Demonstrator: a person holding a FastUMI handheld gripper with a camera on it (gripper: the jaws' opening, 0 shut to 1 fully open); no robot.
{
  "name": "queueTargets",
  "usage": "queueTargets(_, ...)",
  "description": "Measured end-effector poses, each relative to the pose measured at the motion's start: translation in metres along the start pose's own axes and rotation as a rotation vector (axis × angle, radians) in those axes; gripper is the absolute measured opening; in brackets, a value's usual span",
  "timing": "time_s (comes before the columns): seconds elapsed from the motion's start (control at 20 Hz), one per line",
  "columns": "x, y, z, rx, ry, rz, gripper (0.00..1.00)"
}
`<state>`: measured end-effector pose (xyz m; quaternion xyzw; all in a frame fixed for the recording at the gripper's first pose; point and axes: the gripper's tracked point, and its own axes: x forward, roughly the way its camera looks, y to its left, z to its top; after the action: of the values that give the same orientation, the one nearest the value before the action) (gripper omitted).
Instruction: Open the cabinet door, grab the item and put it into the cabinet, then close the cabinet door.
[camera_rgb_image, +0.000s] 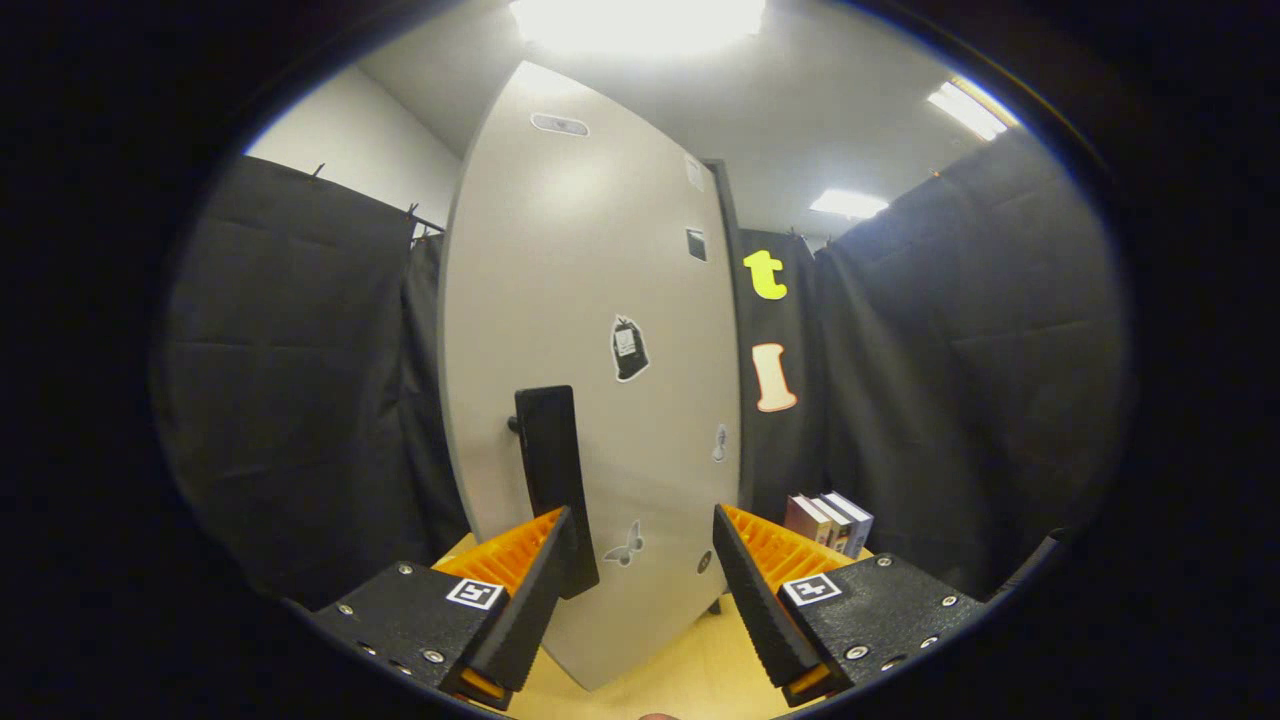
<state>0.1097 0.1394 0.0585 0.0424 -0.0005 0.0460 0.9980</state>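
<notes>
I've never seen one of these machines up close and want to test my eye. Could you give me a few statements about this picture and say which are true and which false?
1. The gripper is open, with nothing between its fingers. True.
2. The cabinet door has a black handle. True.
3. The gripper is clamped on the handle. False: the handle stands just ahead of the left finger, and the fingers are spread wide with only the door ahead of the gap.
4. Stickers decorate the door. True.
5. The small boxes lie between the fingers. False: they stand on the wooden table beyond the right finger, beside the cabinet.
</notes>
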Motion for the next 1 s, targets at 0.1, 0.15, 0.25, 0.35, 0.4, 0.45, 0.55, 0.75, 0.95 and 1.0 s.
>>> queueTargets(0.1, 0.005, 0.015, -0.005, -0.031, 0.007, 0.02, 0.94)
queueTargets(0.15, 0.009, 0.022, -0.008, -0.032, 0.011, 0.027, 0.94)
queueTargets(0.25, 0.013, 0.027, -0.014, -0.016, 0.027, 0.029, 0.94)
queueTargets(0.35, 0.015, 0.023, -0.018, 0.012, 0.044, 0.018, 0.94)
queueTargets(0.4, 0.015, 0.022, -0.019, 0.028, 0.05, 0.011, 0.94)
queueTargets(0.45, 0.016, 0.019, -0.021, 0.042, 0.055, 0.005, 0.94)
queueTargets(0.55, 0.017, 0.013, -0.019, 0.064, 0.057, -0.009, 0.94)
queueTargets(0.75, 0.016, 0.009, -0.019, 0.07, 0.056, -0.022, 0.94)
queueTargets(0.95, 0.014, 0.01, -0.021, 0.049, 0.066, -0.02, 0.94)
queueTargets(1.0, 0.014, 0.011, -0.02, 0.048, 0.067, -0.018, 0.94)
